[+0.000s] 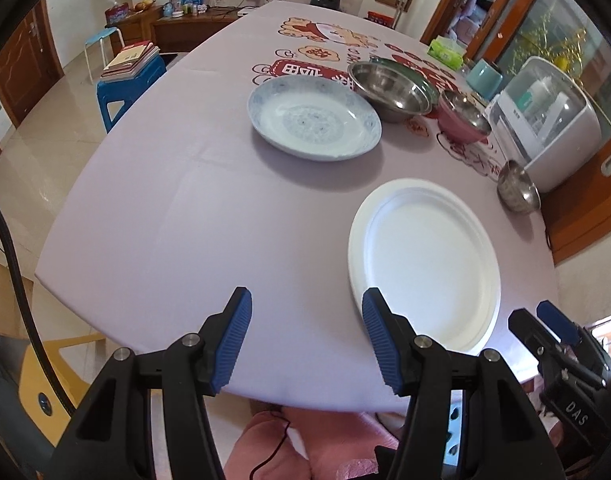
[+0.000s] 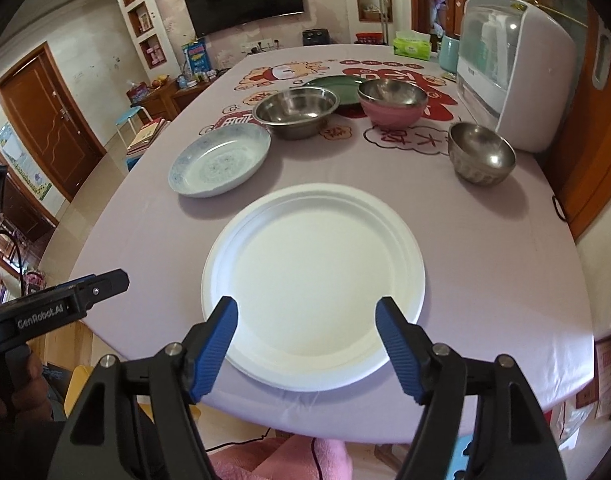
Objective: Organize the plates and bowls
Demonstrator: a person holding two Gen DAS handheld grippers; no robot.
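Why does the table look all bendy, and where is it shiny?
Both wrist views are fisheye, so the table edge curves; right wrist view: glare spots inside the small steel bowl; left wrist view: the white plate looks washed out, with a soft shadow under the blue plate.

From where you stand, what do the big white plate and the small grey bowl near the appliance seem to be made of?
The big round white plate looks like matte moulded paper pulp or foam: dull, no glare, thin ridged rim. The small grey bowl looks like polished stainless steel: bright highlights and mirror reflections inside.
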